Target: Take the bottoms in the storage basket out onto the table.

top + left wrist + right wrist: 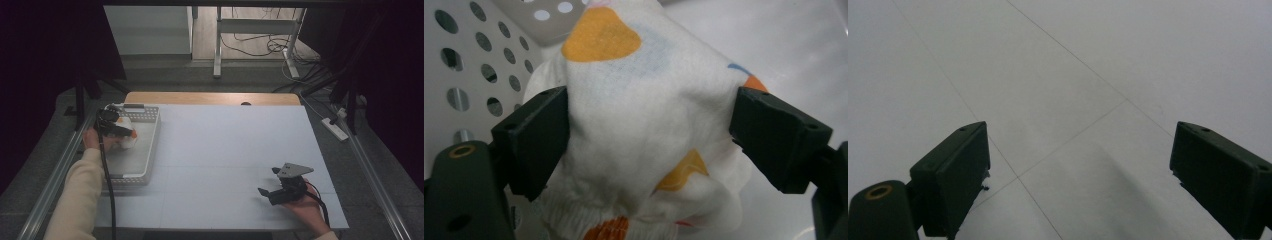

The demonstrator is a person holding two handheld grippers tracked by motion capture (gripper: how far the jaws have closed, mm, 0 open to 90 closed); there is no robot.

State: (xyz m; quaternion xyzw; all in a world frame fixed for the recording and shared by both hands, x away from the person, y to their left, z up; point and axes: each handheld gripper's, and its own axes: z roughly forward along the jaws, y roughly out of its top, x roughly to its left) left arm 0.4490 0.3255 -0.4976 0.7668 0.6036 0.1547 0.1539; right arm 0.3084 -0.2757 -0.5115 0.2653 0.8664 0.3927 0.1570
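Note:
A white cloth point(644, 115) with orange patches lies bunched inside a white perforated basket point(151, 150) at the table's left. My left gripper point(649, 100) reaches into the basket, its two black pads set against either side of the bundle, shut on it. From above, the left gripper point(129, 134) sits over the cloth point(126, 140) near the basket's far end. My right gripper point(267, 180) rests at the table's near right, held by a hand, open. Between its pads point(953, 175) there is just bare white tabletop point(1073, 75).
The basket's holed wall point(469, 60) stands close on the left of the cloth. A white table surface point(225, 140) spreads between the two grippers. Metal rails run along both table sides, and a power strip point(335, 129) lies on the floor to the right.

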